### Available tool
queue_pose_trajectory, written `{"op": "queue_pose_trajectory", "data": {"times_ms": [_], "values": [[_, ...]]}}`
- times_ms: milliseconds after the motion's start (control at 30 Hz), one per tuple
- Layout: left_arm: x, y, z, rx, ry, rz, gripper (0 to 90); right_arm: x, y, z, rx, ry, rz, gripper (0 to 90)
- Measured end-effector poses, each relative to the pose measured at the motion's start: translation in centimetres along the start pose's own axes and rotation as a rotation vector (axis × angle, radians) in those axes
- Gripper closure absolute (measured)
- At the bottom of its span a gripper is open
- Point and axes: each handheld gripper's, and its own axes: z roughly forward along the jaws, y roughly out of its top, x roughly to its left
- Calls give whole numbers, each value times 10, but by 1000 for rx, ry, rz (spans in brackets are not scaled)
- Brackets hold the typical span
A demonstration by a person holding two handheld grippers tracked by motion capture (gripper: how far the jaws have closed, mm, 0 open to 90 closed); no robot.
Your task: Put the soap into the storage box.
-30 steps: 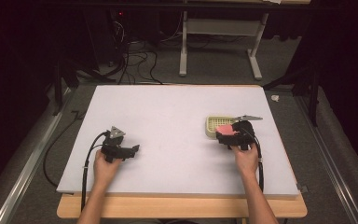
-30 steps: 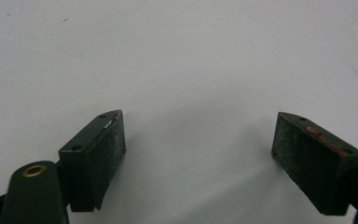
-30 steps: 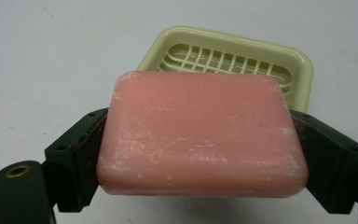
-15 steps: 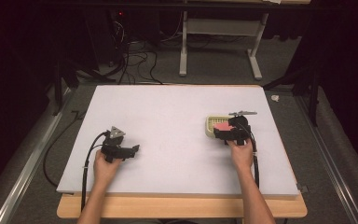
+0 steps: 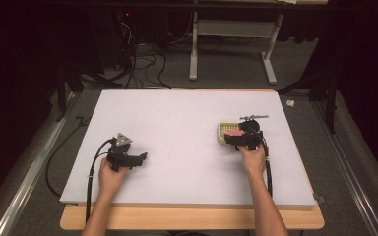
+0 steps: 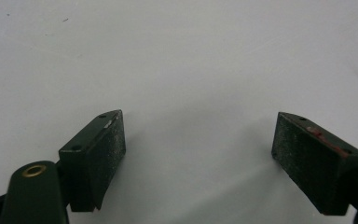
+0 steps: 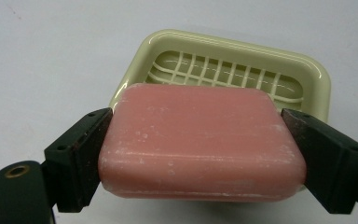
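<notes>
Right gripper view: unmarked pink soap (image 7: 200, 144)

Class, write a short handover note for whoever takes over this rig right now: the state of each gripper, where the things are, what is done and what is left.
Right gripper: shut on the pink soap bar, held at the near edge of the cream soap dish.
Left gripper: open, holding nothing, over bare white table.
A small grey tool lies just beyond the dish.
Done: soap gripped and brought to the dish.
Left: probably set the soap in the dish and let go.
</notes>
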Motion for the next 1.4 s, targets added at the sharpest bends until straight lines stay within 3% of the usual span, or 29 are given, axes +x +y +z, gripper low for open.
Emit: {"op": "queue_pose_trajectory", "data": {"times_ms": [667,967,1400], "values": [[0,0,0,0,0,0,179,-4,-2,-4,-35,-5,22,136],[0,0,0,0,0,0,179,0,-4,-20,-101,1,-25,143],[0,0,0,1,0,1,179,5,-11,-38,-156,35,-44,148]]}}
